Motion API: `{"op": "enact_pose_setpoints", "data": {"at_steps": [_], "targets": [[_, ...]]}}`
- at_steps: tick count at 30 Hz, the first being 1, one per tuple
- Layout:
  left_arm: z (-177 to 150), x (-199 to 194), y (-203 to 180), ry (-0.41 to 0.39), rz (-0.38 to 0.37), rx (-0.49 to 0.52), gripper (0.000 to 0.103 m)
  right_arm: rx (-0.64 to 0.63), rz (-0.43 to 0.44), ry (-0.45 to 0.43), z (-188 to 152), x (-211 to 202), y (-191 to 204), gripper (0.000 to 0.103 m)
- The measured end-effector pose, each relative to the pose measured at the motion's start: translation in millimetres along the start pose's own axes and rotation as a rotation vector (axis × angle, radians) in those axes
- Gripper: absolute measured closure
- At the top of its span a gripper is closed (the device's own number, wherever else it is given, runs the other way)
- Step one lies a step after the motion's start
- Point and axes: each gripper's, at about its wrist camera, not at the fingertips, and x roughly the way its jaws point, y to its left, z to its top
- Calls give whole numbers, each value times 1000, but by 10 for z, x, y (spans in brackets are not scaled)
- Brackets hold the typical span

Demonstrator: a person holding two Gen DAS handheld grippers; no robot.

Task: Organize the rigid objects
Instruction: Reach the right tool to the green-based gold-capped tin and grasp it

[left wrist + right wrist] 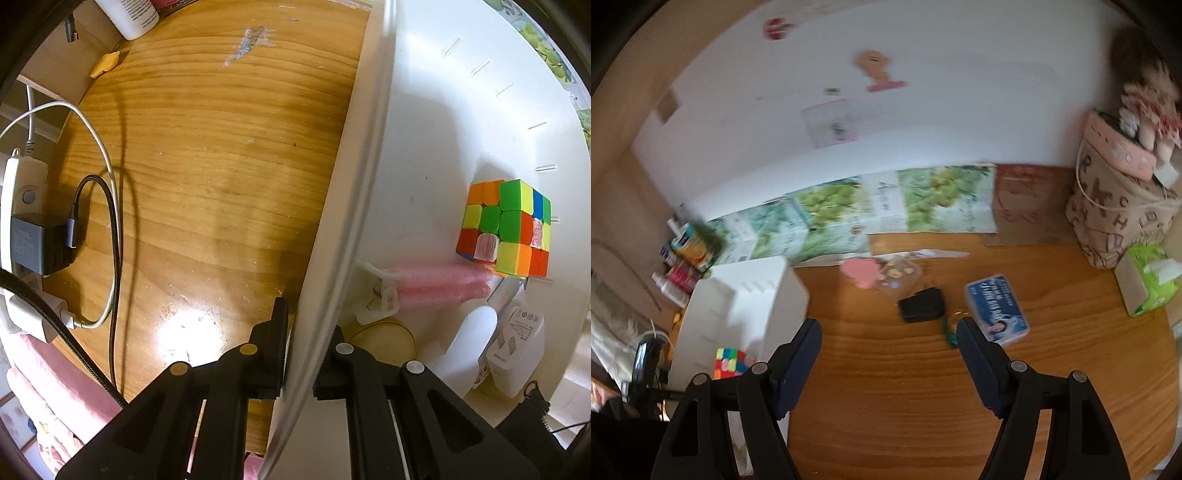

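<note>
- Left wrist view: white bin point(424, 147) on the wooden desk point(221, 166) holds a puzzle cube point(504, 229), pink roller point(439, 288) and white charger point(517, 350).
- Left gripper point(299, 354) jaws pinch the bin's rim.
- Right gripper point(888, 343) jaws are spread, empty, above the desk near a black adapter point(921, 304) and blue box point(996, 308).
- Risk: a thin rim grip may slip, tipping the bin and spilling its contents.

Big letters R, K, H, C on the brown fabric bag point(1115, 218) (other print blurred, unreadable)
</note>
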Motion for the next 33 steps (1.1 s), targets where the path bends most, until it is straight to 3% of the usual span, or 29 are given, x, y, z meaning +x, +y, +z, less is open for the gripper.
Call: {"op": "enact_pose_setpoints", "data": {"at_steps": [16,26,33], "targets": [[-72,-30,-213,-26,85,-32,89,402,51,249,479,662,-775,27],[-66,-29,-268,-20,84,-65,88,588,14,486,244,1213,-886,27],[-84,-46,-181,-27,45,-73,88,720,-59,539,57,1421,-971,27]]}}
